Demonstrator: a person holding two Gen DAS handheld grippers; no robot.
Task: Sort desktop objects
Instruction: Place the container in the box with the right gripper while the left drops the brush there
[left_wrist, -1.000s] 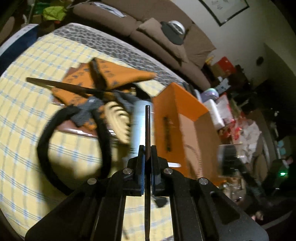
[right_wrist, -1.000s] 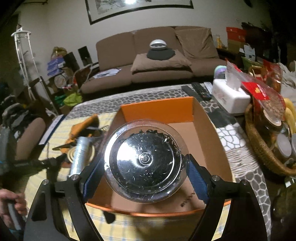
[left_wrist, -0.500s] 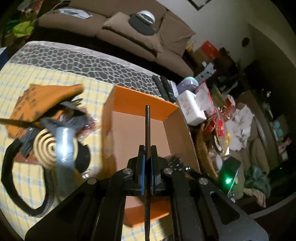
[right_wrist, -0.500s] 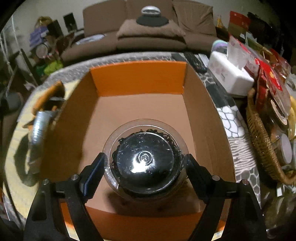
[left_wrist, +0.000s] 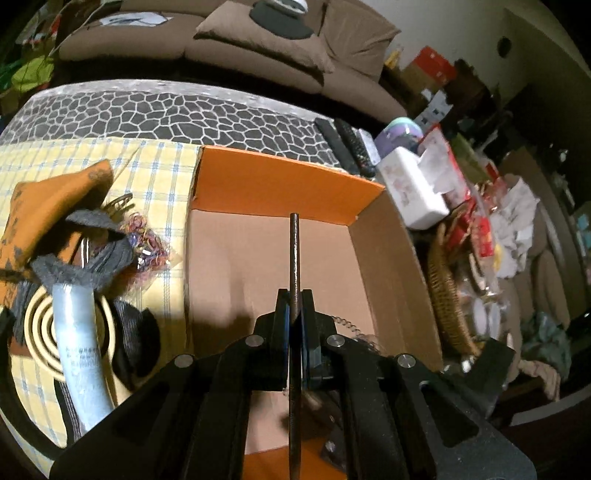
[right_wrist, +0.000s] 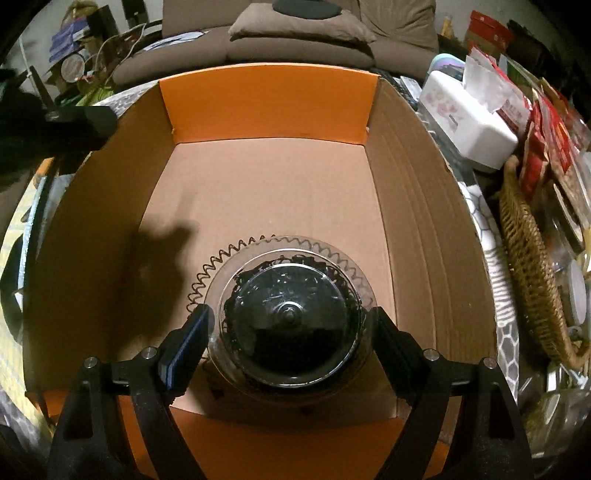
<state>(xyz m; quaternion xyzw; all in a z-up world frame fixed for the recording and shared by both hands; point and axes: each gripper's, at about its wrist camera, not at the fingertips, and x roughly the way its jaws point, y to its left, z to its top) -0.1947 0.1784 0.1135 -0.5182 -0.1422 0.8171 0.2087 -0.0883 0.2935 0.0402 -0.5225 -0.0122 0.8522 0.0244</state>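
Note:
An open orange cardboard box (left_wrist: 288, 184) (right_wrist: 266, 103) stands on the table. My left gripper (left_wrist: 294, 310) is shut on a thin dark stick (left_wrist: 294, 254) and holds it over the box. My right gripper (right_wrist: 290, 325) is low inside the box, its jaws around a clear round tub of dark hair ties (right_wrist: 290, 317). The left pad (right_wrist: 188, 343) stands slightly off the tub; grip is unclear. A wavy black headband (right_wrist: 221, 258) lies on the box floor behind the tub.
Left of the box on the yellow checked cloth (left_wrist: 162, 166) lie an orange pouch (left_wrist: 48, 206), a grey cloth, coloured rubber bands (left_wrist: 146, 243), a pale tube (left_wrist: 79, 347) and a coil. A tissue box (right_wrist: 469, 125) and wicker basket (right_wrist: 532, 266) stand right.
The left gripper swung right from the clutter to over the box with the stick. The right gripper lowered the tub deep into the box, down by the headband.

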